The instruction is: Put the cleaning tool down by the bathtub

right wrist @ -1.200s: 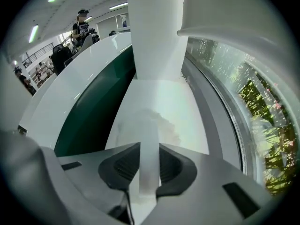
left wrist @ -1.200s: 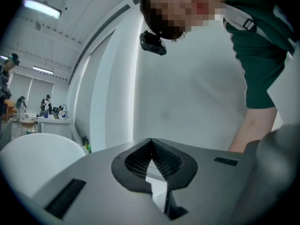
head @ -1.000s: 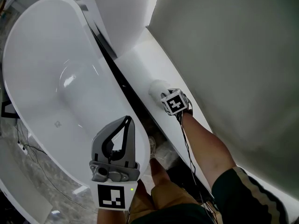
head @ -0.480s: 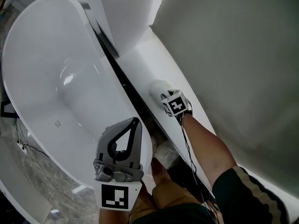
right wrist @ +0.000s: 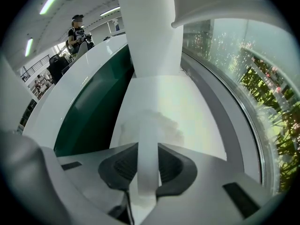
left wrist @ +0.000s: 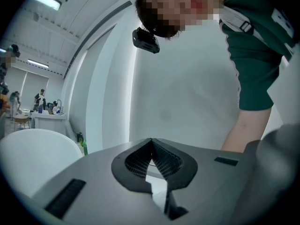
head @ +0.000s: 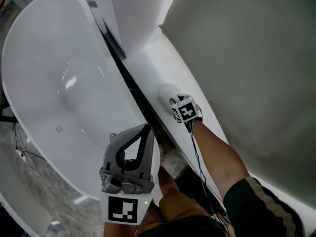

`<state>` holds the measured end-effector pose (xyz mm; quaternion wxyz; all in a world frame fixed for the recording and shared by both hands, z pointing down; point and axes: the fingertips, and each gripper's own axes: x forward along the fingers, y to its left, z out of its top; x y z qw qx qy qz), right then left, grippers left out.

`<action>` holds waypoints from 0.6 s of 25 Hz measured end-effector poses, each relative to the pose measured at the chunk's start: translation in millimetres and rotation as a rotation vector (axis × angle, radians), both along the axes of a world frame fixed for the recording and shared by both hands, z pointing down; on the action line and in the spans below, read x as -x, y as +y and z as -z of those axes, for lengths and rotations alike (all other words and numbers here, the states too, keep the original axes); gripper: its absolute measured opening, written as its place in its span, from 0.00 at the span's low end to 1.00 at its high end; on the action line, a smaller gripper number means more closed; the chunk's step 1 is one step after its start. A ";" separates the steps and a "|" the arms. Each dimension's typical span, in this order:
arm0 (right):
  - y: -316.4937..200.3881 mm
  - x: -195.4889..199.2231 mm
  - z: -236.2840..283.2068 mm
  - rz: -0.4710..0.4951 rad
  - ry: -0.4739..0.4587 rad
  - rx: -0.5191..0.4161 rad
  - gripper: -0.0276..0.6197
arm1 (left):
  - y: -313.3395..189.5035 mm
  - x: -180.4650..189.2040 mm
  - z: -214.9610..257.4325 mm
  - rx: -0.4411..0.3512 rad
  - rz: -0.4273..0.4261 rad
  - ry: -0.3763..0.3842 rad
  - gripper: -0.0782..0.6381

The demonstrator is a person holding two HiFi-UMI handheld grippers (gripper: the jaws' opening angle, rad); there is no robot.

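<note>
The white cleaning tool (right wrist: 148,139) has a flat handle and a fuzzy round head (head: 167,93). Its head rests on the white ledge (head: 148,63) beside the white bathtub (head: 49,83). My right gripper (head: 174,102) points steeply down at the ledge and is shut on the handle, which runs between the pads in the right gripper view (right wrist: 147,148). My left gripper (head: 143,129) hovers near the tub's near rim, jaws shut with nothing in them; the tips meet in the left gripper view (left wrist: 151,142).
A dark gap (head: 132,90) runs between tub and ledge. A white column (head: 133,14) stands at the ledge's far end and a pale wall (head: 247,58) rises on the right. Cables (head: 29,157) lie on the marble floor at left. A window (right wrist: 262,93) borders the ledge.
</note>
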<state>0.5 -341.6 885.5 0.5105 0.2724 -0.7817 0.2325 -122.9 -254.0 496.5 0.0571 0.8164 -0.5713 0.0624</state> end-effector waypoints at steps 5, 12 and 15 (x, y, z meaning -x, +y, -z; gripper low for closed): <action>1.1 -0.7 3.3 -0.009 -0.001 -0.017 0.19 | 2.5 -3.8 0.9 0.006 -0.006 0.020 0.12; 1.1 0.5 -0.7 0.008 -0.018 -0.090 0.19 | 5.8 -7.2 -10.4 0.027 -0.018 0.012 0.12; -3.3 -1.5 2.4 0.009 -0.058 -0.142 0.35 | 7.0 -8.2 -14.1 0.030 -0.018 0.009 0.12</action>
